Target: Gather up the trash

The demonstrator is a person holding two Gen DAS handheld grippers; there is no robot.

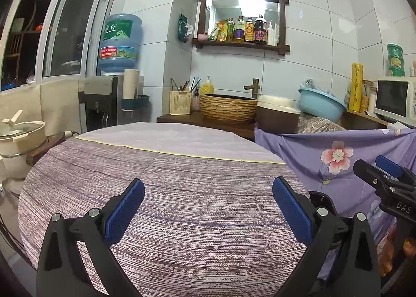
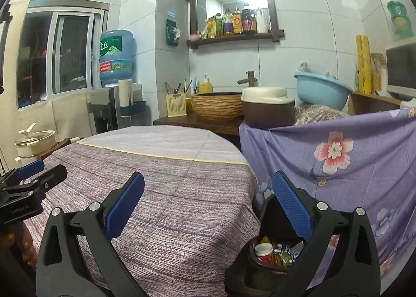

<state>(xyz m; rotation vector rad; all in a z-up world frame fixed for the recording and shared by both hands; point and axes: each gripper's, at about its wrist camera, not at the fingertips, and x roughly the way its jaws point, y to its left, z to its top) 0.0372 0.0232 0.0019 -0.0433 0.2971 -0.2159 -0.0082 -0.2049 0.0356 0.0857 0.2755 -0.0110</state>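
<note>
My left gripper [image 1: 208,193] is open and empty above a round table with a purple striped cloth [image 1: 169,180]. My right gripper [image 2: 208,193] is open and empty over the table's right edge [image 2: 244,180]. Below its right finger stands a dark trash bin [image 2: 273,252] holding wrappers and a small white-capped container [image 2: 263,249]. The bin's rim shows in the left wrist view [image 1: 322,199]. The right gripper shows at the right of the left wrist view [image 1: 384,174], and the left gripper at the left of the right wrist view [image 2: 39,169]. No trash shows on the cloth.
A purple floral sheet [image 2: 351,167] hangs right of the bin. Behind the table is a counter with a woven basin [image 1: 228,107], a brown cooker [image 1: 278,117], a blue tub [image 1: 322,104] and a microwave [image 1: 395,99]. A water dispenser [image 1: 109,99] and a pot [image 1: 20,135] stand on the left.
</note>
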